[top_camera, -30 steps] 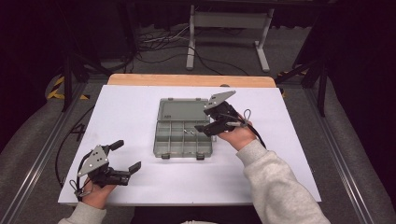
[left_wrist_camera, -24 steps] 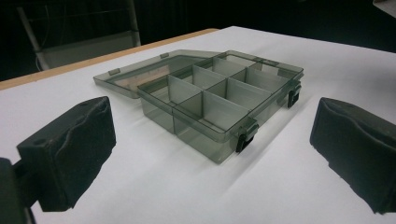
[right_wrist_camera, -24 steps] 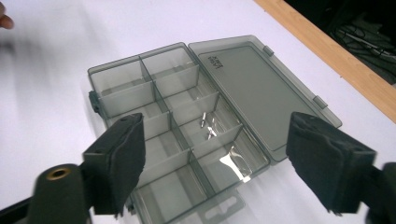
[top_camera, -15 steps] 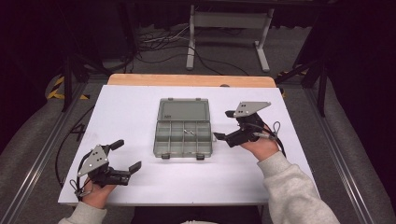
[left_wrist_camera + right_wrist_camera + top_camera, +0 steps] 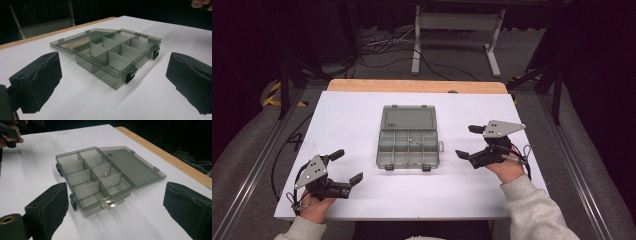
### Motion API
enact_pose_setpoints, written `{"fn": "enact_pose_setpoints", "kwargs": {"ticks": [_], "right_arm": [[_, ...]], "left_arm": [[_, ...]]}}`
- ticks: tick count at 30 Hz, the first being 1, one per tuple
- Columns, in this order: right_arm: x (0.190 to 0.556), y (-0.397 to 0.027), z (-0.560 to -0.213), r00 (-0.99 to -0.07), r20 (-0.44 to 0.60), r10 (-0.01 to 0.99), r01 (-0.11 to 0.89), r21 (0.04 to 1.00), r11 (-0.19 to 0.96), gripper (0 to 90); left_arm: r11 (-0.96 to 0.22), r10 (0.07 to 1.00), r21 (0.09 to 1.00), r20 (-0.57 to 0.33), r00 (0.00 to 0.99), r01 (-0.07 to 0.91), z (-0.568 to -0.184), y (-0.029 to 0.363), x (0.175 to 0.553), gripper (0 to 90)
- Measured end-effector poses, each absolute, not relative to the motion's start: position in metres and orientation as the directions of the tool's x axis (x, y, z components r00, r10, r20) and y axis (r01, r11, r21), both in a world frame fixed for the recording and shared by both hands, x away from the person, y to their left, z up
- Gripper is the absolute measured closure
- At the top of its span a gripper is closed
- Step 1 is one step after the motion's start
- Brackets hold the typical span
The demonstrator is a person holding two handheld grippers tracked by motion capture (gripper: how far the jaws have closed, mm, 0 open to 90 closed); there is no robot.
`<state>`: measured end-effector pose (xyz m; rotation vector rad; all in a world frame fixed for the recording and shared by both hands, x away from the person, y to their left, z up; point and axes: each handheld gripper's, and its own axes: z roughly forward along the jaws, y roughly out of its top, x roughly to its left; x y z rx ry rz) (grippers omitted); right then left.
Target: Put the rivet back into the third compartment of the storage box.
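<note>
Black tongs (image 5: 472,142), grey sleeves (image 5: 537,210)

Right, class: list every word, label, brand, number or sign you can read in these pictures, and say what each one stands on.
No text can be read.
Small raised mark on the open lid of the compartment box, near the hinge: too small and blurred to read.
Yellow and black hazard stripes on the floor left of the table: a pattern, no words.

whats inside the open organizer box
One small silvery metal piece lies in a middle compartment of the box. The other compartments look empty, though divider walls hide some floor corners.
</note>
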<state>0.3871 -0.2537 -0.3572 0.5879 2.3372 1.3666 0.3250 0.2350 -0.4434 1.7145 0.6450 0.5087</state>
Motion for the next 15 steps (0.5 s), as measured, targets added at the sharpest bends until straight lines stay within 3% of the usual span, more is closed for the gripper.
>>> {"fn": "enact_pose_setpoints", "kwargs": {"ticks": [15], "right_arm": [[0.365, -0.281, -0.389, -0.823, -0.100, 0.560, 0.126, 0.928, 0.352, 2.0]], "left_arm": [[-0.161, 0.637, 0.976, -0.013, 0.771, 0.150, -0.441, 0.237, 0.324, 0.3]]}}
